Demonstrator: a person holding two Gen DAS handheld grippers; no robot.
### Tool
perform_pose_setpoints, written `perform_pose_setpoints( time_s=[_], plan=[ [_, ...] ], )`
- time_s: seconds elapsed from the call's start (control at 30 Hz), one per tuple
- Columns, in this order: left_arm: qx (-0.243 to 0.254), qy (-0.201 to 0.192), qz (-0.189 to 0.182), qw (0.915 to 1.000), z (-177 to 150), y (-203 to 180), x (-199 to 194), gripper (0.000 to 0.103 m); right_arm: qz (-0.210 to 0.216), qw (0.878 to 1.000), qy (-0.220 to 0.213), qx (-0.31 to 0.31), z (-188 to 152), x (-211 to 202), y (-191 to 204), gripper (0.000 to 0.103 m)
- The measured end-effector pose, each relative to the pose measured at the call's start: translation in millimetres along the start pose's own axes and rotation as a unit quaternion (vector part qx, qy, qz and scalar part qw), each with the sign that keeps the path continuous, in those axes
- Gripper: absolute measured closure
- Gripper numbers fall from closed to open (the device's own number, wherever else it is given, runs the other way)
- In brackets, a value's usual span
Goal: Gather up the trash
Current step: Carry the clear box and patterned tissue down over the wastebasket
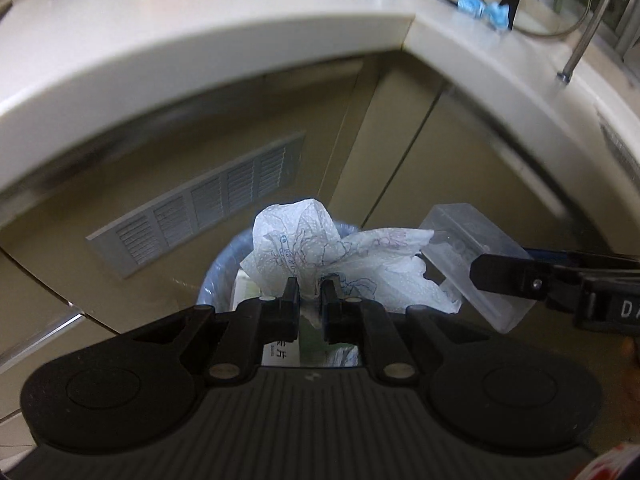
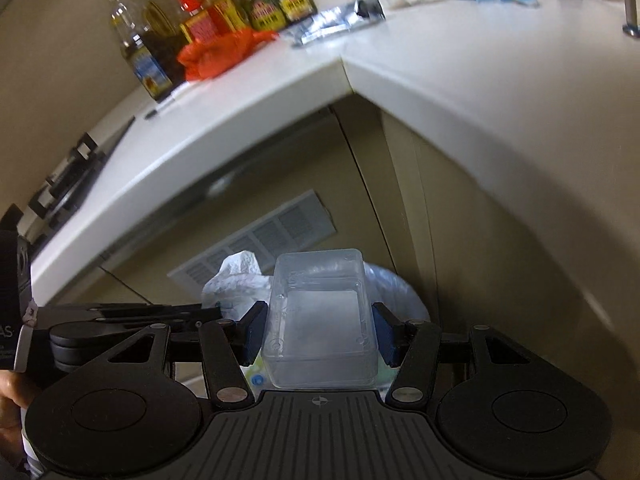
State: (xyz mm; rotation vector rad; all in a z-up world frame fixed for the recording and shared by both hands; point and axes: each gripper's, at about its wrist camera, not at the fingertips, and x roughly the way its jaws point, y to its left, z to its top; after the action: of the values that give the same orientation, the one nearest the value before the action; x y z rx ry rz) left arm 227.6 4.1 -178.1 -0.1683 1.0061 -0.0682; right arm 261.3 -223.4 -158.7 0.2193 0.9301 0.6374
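Kitchen corner, pale worktop (image 1: 248, 36) above beige cupboard doors, a lined trash bin (image 1: 218, 276) on the floor below. Left hand-held gripper (image 1: 310, 288) pinched together on a crumpled printed paper towel (image 1: 304, 240), hanging just above the bin's mouth. Right hand-held gripper (image 2: 318, 330) clamped across a clear plastic box (image 2: 320, 320), close beside the towel, also over the bin. Likely risk: box wide against the bin's mouth, towel spread broad, so either could catch the rim and fall outside.
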Motion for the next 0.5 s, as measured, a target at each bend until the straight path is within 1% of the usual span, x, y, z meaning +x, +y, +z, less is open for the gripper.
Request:
perform_pose_setpoints(
  time_s=[0.23,0.5],
  plan=[
    [0.017,0.026,-0.003,0.9995,-3.2,0.2,40.5,0.094,-0.027,0.999,0.003,0.02,-17.8,24.2,-14.0,0.048],
    [0.031,0.043,-0.008,0.9985,-0.2,-0.2,74.6,0.093,-0.048,0.998,0.008,0.034,-20.8,44.9,-23.7,0.048]
  ],
)
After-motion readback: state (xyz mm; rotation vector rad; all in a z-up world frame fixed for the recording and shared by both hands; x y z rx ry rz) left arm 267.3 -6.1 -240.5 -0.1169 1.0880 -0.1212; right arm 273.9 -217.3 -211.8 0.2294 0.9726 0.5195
